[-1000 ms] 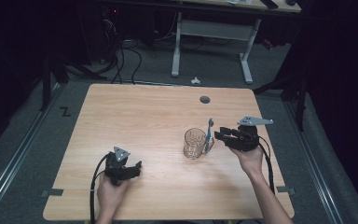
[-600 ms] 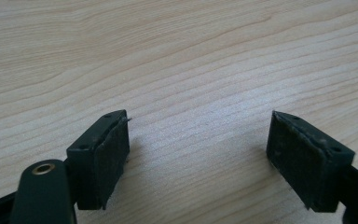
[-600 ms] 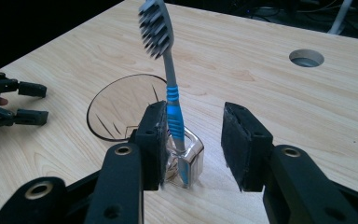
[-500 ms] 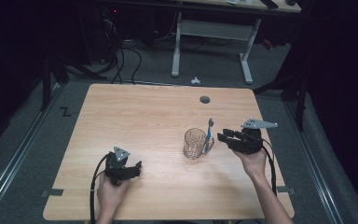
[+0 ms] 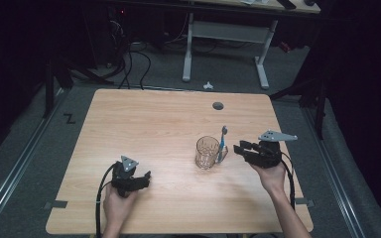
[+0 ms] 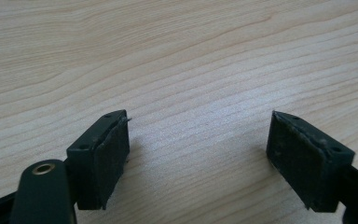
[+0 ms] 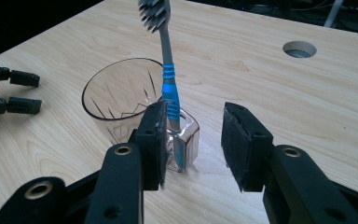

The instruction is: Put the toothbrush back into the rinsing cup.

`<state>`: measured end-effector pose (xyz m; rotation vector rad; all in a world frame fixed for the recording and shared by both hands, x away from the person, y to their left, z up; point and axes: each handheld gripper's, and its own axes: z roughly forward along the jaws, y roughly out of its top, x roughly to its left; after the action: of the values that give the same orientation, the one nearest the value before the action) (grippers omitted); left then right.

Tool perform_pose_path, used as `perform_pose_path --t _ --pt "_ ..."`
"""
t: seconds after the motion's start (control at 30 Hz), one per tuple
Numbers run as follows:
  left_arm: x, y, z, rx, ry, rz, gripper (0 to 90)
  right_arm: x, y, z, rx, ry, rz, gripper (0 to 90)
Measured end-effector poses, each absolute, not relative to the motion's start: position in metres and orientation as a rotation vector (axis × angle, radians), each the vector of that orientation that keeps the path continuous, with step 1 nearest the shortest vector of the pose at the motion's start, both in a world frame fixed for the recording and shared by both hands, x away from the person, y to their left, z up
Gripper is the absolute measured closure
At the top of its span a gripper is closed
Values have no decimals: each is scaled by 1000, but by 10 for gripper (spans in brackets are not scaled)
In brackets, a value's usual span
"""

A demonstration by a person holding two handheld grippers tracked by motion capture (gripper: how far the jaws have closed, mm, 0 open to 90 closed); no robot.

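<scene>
A clear cut-glass tumbler [image 5: 207, 152] [image 7: 116, 100] stands right of the table's middle. A toothbrush [image 5: 222, 144] [image 7: 169, 88] with a grey and blue handle rests against its right side, bristles up. I cannot tell whether the handle's foot is inside or outside the glass. My right gripper [image 5: 238, 148] [image 7: 191, 140] is open just right of the toothbrush, its jaws level with the glass's base and holding nothing. My left gripper [image 5: 146, 177] [image 6: 198, 154] rests open on bare wood near the front left, jaws pointing right.
The wooden table [image 5: 144, 124] has a round cable hole [image 5: 218, 105] [image 7: 299, 48] near its far edge. Behind the table stand another desk's white legs [image 5: 187, 49], floor cables [image 5: 129, 59] and a small white object [image 5: 208, 85].
My right gripper has drawn back slightly to the right, away from the toothbrush. The glass, the toothbrush and my left gripper have stayed put.
</scene>
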<state>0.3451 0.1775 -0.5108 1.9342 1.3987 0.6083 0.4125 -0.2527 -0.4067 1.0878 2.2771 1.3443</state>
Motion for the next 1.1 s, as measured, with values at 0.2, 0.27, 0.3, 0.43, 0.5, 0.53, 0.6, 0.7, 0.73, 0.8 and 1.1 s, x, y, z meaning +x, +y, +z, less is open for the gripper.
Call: perform_pose_path --t 0.2,0.27,0.3,0.43,0.5,0.53,0.6,0.7,0.73,0.8,1.1 --pt "345 178 -511 1934 1399 608 217 409 -255 -409 1089 2269 1348 611" --pt "345 178 -511 1934 1399 608 217 409 -257 -410 1100 2263 1355 611" --pt "345 178 -511 1934 1399 608 217 409 -258 -410 1101 2259 1358 611" --pt "345 178 -511 1934 1399 608 217 406 -261 -412 1109 2253 1364 611" --pt "345 178 -511 1934 1399 608 217 406 -262 -413 1113 2251 1366 611" --pt "345 178 -511 1934 1399 608 217 405 -262 -413 1116 2249 1366 612" --pt "345 178 -511 1934 1399 608 217 405 -263 -413 1117 2245 1371 612" --pt "345 178 -511 1934 1399 608 217 403 -264 -414 1120 2241 1373 612" --pt "345 178 -511 1935 1399 608 217 403 -265 -415 1121 2243 1373 612" --pt "345 178 -511 1934 1399 608 217 402 -266 -416 1125 2243 1370 612" --pt "345 178 -511 1934 1399 609 217 398 -267 -425 1138 2255 1345 612"
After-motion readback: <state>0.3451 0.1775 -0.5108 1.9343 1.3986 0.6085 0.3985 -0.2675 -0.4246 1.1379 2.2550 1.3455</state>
